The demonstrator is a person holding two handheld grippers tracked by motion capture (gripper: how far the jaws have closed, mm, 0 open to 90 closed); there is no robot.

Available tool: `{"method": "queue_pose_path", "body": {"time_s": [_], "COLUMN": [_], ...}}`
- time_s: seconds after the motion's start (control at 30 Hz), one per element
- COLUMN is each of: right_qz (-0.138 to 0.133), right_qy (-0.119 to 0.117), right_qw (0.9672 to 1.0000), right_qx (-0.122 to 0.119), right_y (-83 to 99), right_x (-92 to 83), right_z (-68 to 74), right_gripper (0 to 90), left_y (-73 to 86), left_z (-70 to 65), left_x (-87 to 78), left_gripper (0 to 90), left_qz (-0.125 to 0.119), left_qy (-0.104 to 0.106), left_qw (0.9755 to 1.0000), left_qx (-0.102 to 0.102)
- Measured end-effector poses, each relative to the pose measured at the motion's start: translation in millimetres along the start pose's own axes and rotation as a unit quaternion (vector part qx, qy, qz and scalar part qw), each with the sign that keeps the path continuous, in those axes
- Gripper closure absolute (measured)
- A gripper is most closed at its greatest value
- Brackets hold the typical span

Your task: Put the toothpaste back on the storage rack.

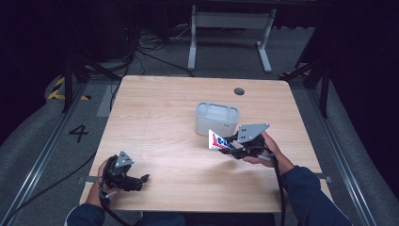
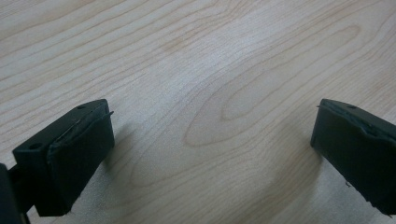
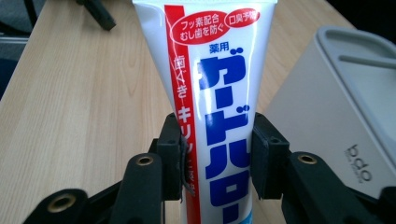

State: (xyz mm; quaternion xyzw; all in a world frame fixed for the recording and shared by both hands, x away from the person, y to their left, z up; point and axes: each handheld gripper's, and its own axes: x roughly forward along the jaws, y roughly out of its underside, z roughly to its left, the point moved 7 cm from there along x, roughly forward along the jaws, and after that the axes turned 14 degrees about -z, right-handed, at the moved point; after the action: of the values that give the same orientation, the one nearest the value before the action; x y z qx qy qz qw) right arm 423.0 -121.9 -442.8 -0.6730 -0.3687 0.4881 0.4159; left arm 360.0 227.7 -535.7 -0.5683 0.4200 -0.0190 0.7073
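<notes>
My right hand-held gripper (image 3: 217, 154): clamped on toothpaste tube (image 3: 210, 93), beside grey container (image 3: 336, 107). My left hand-held gripper (image 2: 212, 140): jaws wide, empty, over desk (image 2: 210, 60).

Surroundings: wooden desk, grey floor, dark room.

Pale wood-grain desk (image 1: 155, 122), rounded corners; round cable hole (image 1: 239, 91) near its far edge, beyond the right tool and well apart from it. Grey floor (image 1: 226, 52) behind, loose black cables (image 1: 141, 47) trailing across it. White frame of a second desk (image 1: 230, 28) stands far back. Painted number 4 (image 1: 78, 133) on the floor, out past the left tool, beside a metal floor rail (image 1: 47, 146). Yellow-black hazard tape (image 1: 59, 89) farther back on that side.
</notes>
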Motion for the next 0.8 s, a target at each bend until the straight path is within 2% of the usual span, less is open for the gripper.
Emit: {"method": "queue_pose_path", "body": {"time_s": [0.07, 0.1, 0.2, 0.23, 0.27, 0.5, 0.53, 0.6, 0.8], "right_qz": [-0.005, -0.014, -0.023, -0.023, -0.035, -0.051, -0.056, -0.059, -0.082], "right_qy": [0.007, 0.022, 0.036, 0.036, 0.040, 0.047, 0.051, 0.055, 0.103], "right_qw": [1.0000, 0.9997, 0.9991, 0.9991, 0.9986, 0.9976, 0.9971, 0.9967, 0.9912], "right_qx": [0.001, 0.003, 0.000, 0.000, 0.007, 0.004, 0.007, 0.007, 0.006], "right_y": [-1.6, -4.6, -8.9, -8.9, -12.9, -27.5, -31.3, -33.5, -52.3], "right_x": [-1.0, -3.4, -6.3, -6.3, -8.8, -13.4, -13.3, -13.0, -8.9], "right_z": [-0.8, -2.0, -3.7, -3.7, -4.8, -1.4, -1.2, -1.8, -11.2], "right_gripper": [62.7, 62.7, 62.5, 62.5, 62.4, 62.4, 62.4, 62.3, 62.3], "left_y": [0.0, 0.0, 0.0, 0.0, 0.0, 0.0, 0.7, 0.4, 0.0], "left_z": [-0.1, -0.1, 0.0, 0.0, -0.1, -0.1, -1.8, -1.7, -0.5], "left_x": [0.0, 0.0, 0.0, 0.0, 0.0, 0.1, -0.3, 0.0, 0.1], "left_gripper": [0.0, 0.0, 0.0, 0.0, 0.0, 0.0, 0.0, 0.0, 0.0], "left_qz": [0.000, 0.000, 0.000, 0.000, 0.000, 0.000, 0.003, 0.001, 0.000], "left_qy": [0.000, 0.000, 0.000, 0.000, 0.000, -0.001, 0.000, -0.001, -0.004], "left_qw": [1.0000, 1.0000, 1.0000, 1.0000, 1.0000, 1.0000, 0.9999, 1.0000, 1.0000], "left_qx": [-0.001, 0.000, 0.000, 0.000, -0.001, -0.001, -0.010, -0.009, -0.003]}}
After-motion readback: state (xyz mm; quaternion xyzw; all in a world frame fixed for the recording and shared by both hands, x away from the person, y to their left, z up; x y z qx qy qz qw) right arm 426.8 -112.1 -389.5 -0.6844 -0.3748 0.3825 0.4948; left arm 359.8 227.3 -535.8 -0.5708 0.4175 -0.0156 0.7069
